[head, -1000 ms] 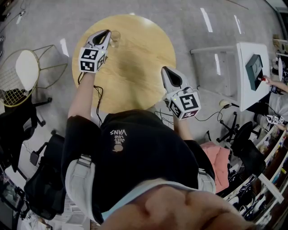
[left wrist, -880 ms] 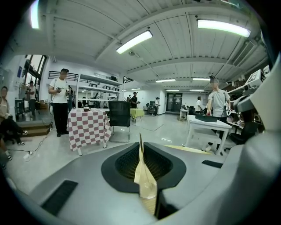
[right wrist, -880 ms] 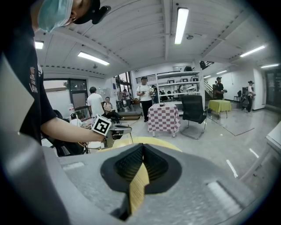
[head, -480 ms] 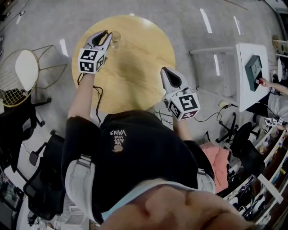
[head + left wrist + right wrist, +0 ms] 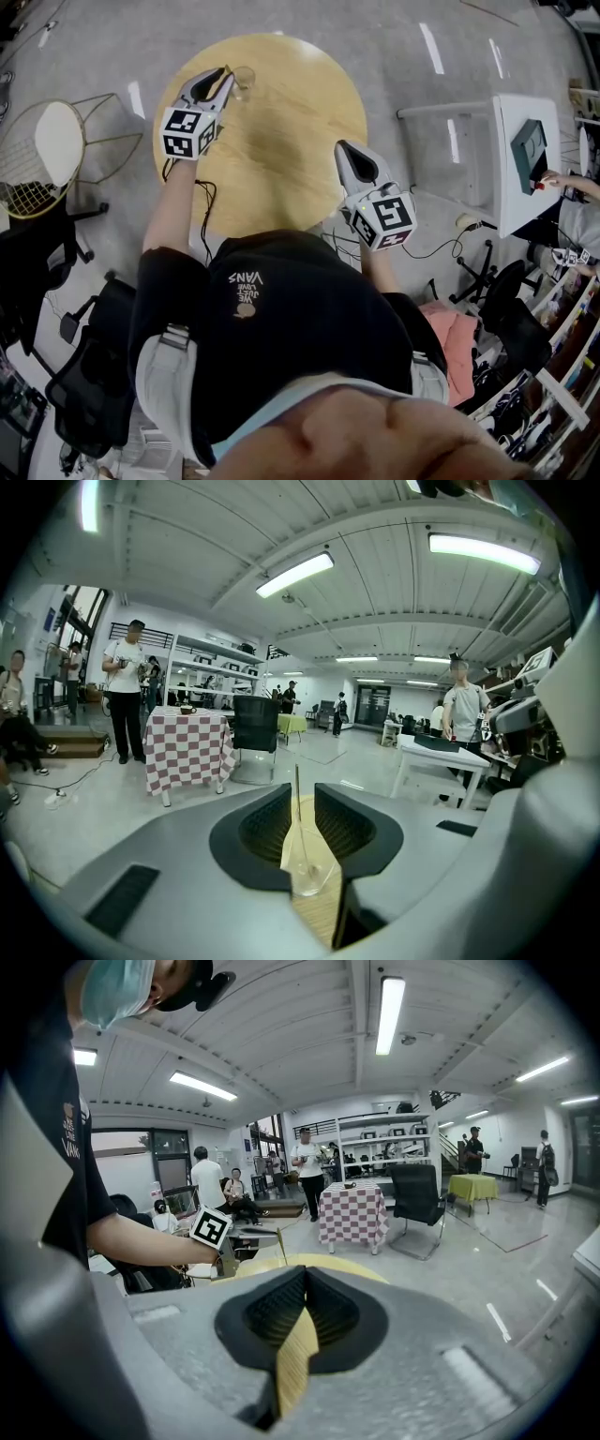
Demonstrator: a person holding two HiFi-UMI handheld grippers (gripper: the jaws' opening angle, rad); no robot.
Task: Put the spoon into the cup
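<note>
A clear glass cup (image 5: 244, 81) stands near the far left edge of the round wooden table (image 5: 281, 150). The spoon (image 5: 298, 799) stands inside the cup (image 5: 310, 874), its thin handle leaning up out of it. My left gripper (image 5: 223, 75) sits just left of the cup. In the left gripper view its jaws (image 5: 300, 794) are slightly open, with the cup and the spoon handle showing in the gap right ahead. My right gripper (image 5: 345, 150) hovers over the table's right side, shut and empty (image 5: 302, 1283).
A gold wire stool with a white seat (image 5: 52, 145) stands left of the table. A white desk (image 5: 525, 155) is at the right, with a person's hand at its far edge. Black office chairs (image 5: 89, 375) and floor cables lie behind me.
My left gripper has drawn back slightly from the cup, toward me. The right gripper has not moved.
</note>
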